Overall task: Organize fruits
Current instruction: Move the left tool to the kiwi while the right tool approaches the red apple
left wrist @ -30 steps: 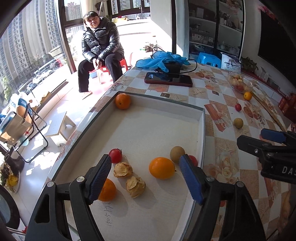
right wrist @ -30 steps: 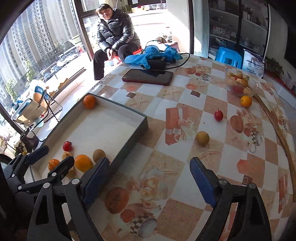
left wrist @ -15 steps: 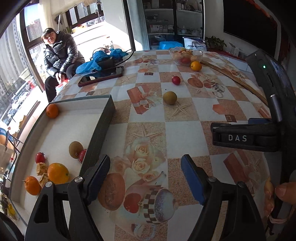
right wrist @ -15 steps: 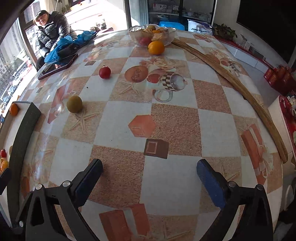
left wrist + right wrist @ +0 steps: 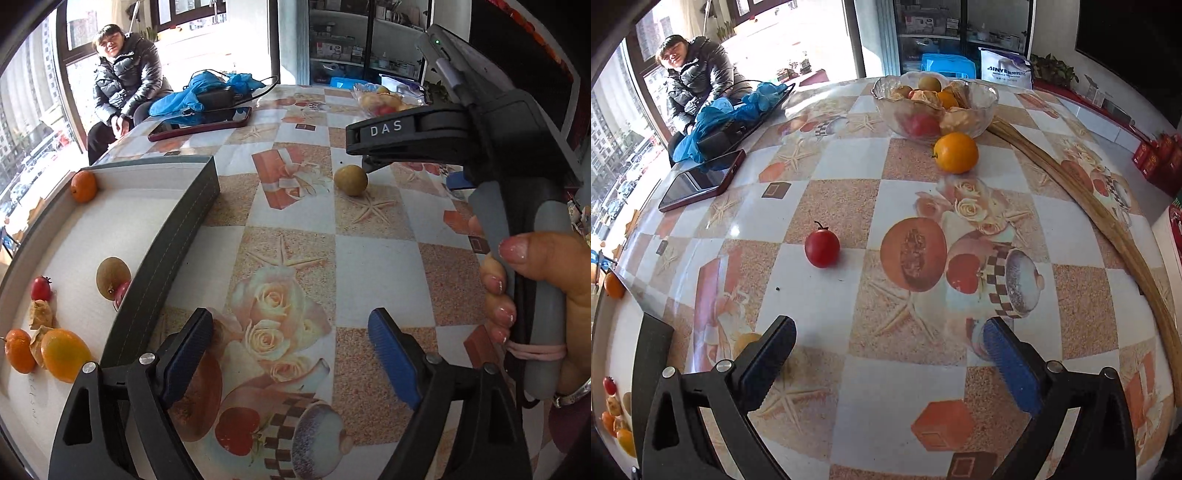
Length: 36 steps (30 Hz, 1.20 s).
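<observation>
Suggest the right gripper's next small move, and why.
Probably ease the right gripper forward and slightly left toward the red fruit. Its jaws are open and empty, and that fruit sits loose on the table, the nearest one ahead, outside the tray.

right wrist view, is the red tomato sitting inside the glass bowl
No, the red tomato lies alone on the tablecloth, well apart from the glass bowl.
</observation>
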{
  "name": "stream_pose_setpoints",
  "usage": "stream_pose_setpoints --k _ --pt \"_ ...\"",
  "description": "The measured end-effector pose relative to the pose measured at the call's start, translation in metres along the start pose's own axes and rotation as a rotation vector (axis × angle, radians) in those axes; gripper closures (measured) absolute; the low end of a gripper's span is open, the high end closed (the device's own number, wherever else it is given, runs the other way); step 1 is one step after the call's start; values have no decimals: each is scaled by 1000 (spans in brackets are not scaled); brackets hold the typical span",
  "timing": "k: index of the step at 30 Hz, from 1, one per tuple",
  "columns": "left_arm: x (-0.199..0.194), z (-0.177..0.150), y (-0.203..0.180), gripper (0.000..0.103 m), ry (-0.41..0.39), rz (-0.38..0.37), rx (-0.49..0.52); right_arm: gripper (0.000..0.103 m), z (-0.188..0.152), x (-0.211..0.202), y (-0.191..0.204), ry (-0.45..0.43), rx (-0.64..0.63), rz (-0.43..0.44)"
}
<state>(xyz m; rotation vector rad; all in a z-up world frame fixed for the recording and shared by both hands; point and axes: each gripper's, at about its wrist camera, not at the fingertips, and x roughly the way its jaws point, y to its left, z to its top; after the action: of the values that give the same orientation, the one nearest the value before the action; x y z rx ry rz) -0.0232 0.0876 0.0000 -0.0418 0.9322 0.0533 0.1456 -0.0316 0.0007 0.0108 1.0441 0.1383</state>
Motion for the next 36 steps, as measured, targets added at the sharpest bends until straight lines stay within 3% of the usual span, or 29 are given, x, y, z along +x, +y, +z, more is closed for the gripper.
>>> stream_pose_setpoints --k 1,3,6,9,11,13,15,17,21,26,29,34,36 --pt "0 0 0 14 1 -4 -1 3 3 2 5 -10 -9 1" --pt "0 0 0 14 2 -3 1 17 8 6 15 -33 -37 -6" --pt "0 0 0 13 2 -1 1 22 18 11 24 -53 -52 4" --pt "1 0 1 12 4 4 1 33 26 15 27 -69 -41 20" --pt "1 1 1 12 4 4 1 55 31 17 30 -77 -58 24" --pt "1 1 1 12 4 4 1 65 32 17 30 -81 -75 28" --pt "1 1 1 12 4 4 1 65 30 16 27 -91 -77 38" --pt "2 1 1 12 4 4 1 80 25 13 22 -97 -71 37" --pt "2 1 1 11 5 5 1 80 4 -2 2 -91 -62 57" --pt "4 7 -1 10 26 12 21 80 -46 -34 -27 -102 -95 38" --pt "1 20 -9 28 54 10 73 80 -77 -54 -47 -108 -77 34" --pt "-6 62 -31 30 -9 20 140 78 -110 -76 -70 -134 -53 37" --pt "2 80 -37 30 -10 8 129 48 -114 -78 -76 -141 -29 46"
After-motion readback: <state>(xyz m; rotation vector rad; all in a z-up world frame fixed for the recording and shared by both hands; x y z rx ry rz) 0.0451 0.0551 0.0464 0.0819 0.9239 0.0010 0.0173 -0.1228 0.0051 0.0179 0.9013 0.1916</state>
